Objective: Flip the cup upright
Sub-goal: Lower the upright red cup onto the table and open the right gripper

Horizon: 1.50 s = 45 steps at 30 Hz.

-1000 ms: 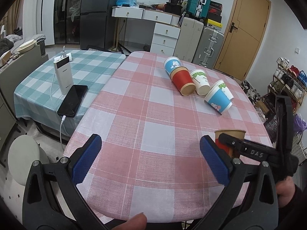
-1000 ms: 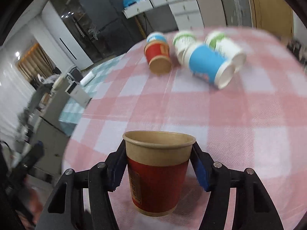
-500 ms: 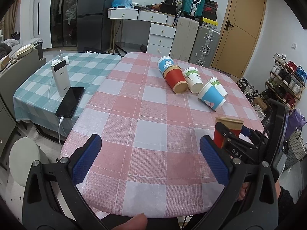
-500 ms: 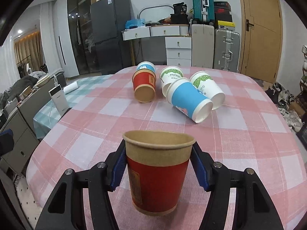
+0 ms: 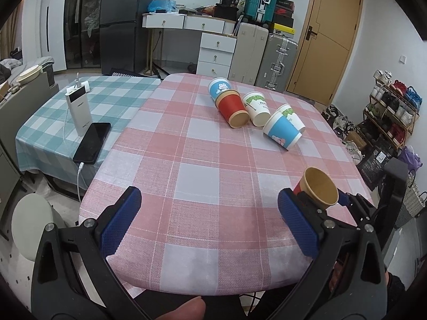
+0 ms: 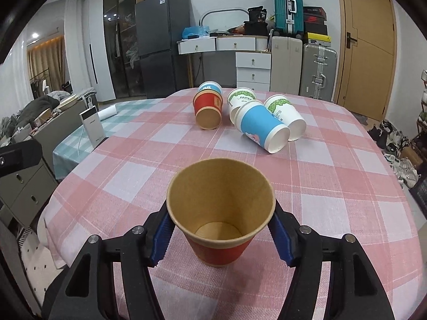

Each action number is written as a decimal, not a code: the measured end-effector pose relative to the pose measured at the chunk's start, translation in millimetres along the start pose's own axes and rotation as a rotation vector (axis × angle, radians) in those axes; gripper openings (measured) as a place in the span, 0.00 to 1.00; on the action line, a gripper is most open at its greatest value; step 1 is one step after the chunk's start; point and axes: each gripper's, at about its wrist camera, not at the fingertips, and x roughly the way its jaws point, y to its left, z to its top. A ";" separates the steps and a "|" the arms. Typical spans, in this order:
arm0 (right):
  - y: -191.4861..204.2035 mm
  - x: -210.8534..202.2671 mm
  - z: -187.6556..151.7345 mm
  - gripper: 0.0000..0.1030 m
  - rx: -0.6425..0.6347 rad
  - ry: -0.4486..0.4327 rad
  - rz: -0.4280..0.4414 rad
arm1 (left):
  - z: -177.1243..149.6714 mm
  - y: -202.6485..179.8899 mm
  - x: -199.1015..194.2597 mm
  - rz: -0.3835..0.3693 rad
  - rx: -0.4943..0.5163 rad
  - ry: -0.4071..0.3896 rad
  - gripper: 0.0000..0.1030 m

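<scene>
One red cup [image 6: 221, 213], seemingly empty, clamped mouth-up in right gripper [image 6: 221, 236]; left gripper [image 5: 209, 226] gapes.

I'm in someone's home, a lived-in room used for dining and storage; a table in a pink checked cloth [image 5: 213, 176] sits right under me, a second one in teal check [image 5: 53, 117] to the left with a phone [image 5: 92, 142] charging from a power bank [image 5: 79, 113]; far back stand a dark fridge [image 6: 160, 45], a white drawer unit [image 5: 217, 54] and stacked suitcases [image 6: 317, 72]; a shoe rack [image 5: 395, 109] on the right by a wooden door [image 5: 328, 37].
</scene>
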 end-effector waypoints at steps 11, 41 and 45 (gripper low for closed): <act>-3.8 -12.1 -14.3 0.87 0.005 0.056 0.054 | -0.2 -6.9 -5.1 0.008 0.004 0.010 0.99; -56.1 -123.3 16.8 0.98 0.125 -0.124 0.040 | 4.7 -103.0 17.1 -0.089 0.204 0.046 0.99; -57.0 -123.5 16.8 0.99 0.136 -0.128 0.043 | 3.9 -102.6 17.1 -0.082 0.202 0.043 0.99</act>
